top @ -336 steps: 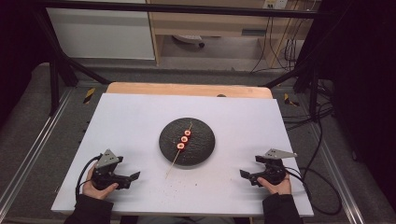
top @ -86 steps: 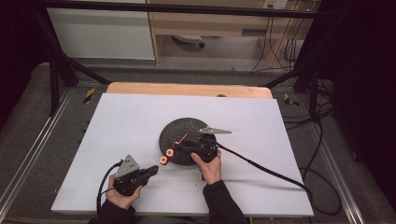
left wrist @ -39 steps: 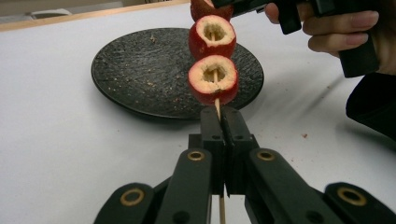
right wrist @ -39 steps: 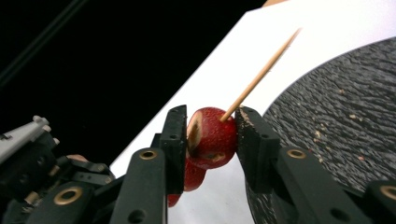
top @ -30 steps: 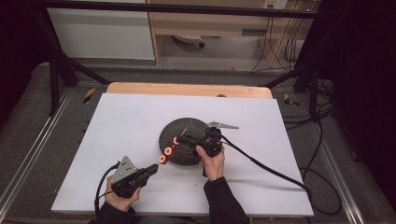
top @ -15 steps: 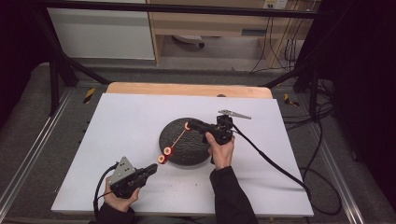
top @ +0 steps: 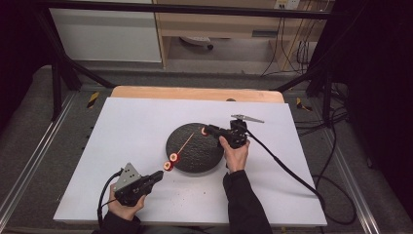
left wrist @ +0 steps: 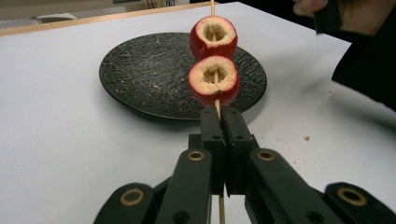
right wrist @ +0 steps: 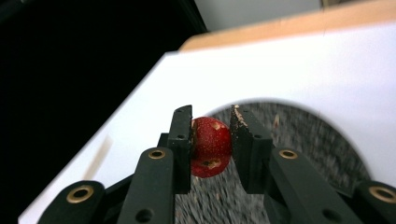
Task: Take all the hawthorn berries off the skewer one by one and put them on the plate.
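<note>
A thin wooden skewer (top: 184, 145) slants over the black plate (top: 199, 158) with two cored red fruit pieces (top: 170, 161) threaded near its lower end. My left gripper (top: 158, 174) is shut on the skewer's end just below them. In the left gripper view the stick (left wrist: 217, 108) rises from the closed jaws (left wrist: 223, 114) through both fruits (left wrist: 214, 80). My right gripper (top: 207, 130) hovers over the plate's far right edge, shut on a third red fruit piece (right wrist: 211, 140), which sits just past the skewer's tip.
The plate (left wrist: 140, 79) lies in the middle of a white tabletop (top: 136, 122) with a wooden strip along the far edge. Crumbs speckle the plate and the table near the front. A cable (top: 287, 168) trails from the right gripper to the right.
My right gripper has moved away and to the right along the skewer, carrying the third fruit piece up to and past the stick's tip. The left gripper stayed put.
</note>
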A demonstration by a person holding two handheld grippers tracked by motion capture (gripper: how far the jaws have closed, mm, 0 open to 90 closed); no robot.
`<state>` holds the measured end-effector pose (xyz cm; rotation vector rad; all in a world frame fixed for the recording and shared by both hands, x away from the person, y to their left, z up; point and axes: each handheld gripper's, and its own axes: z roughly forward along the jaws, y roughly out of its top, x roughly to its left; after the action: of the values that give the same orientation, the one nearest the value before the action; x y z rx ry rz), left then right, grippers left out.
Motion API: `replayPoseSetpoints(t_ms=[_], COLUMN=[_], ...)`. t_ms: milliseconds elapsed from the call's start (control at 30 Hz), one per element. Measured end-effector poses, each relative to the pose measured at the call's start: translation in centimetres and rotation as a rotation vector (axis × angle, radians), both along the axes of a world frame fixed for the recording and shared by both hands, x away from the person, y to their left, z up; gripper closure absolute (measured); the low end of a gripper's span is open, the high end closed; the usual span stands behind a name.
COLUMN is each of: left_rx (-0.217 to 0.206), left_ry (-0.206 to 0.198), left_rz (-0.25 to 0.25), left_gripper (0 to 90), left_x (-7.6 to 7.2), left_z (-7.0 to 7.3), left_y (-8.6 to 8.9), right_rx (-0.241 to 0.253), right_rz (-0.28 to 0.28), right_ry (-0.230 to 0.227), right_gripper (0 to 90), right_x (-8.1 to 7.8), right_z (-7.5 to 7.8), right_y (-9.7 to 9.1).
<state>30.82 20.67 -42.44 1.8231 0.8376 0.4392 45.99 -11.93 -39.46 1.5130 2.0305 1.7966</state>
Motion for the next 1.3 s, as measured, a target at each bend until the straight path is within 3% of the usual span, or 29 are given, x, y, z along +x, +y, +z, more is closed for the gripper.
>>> replayPoseSetpoints(t_ms=[300, 500, 700, 800, 1033, 1200, 1300], left_rx=[0.004, 0.007, 0.009, 0.012, 0.011, 0.011, 0.015], left_ry=[0.01, 0.015, 0.017, 0.019, 0.024, 0.023, 0.022], left_rz=[0.008, 0.005, 0.006, 0.005, 0.008, 0.009, 0.008], left_gripper=[88.6, 88.6, 88.6, 88.5, 88.5, 88.5, 88.5], left_x=[0.1, 0.2, 0.2, 0.2, 0.2, 0.2, 0.2], left_z=[-0.1, -0.2, -0.2, -0.2, -0.2, -0.2, -0.2], left_y=[0.1, 0.0, -0.1, -0.1, -0.1, -0.1, -0.2], right_rx=[-0.091, -0.135, -0.165, -0.172, -0.187, -0.154, -0.128], right_rz=[0.055, 0.069, 0.061, 0.057, 0.042, 0.074, 0.103], right_ry=[0.1, 0.144, 0.157, 0.146, 0.06, -0.007, -0.026], right_gripper=[71.1, 71.0, 68.8, 63.2, 43.5, 20.2, 12.7], right_x=[-0.2, -0.3, -0.3, -0.4, -1.0, -2.2, -3.1], right_z=[-4.0, -5.3, -5.7, -5.6, -4.3, -3.1, -2.7], right_y=[1.7, 2.2, 2.2, 2.1, 1.4, 1.1, 1.2])
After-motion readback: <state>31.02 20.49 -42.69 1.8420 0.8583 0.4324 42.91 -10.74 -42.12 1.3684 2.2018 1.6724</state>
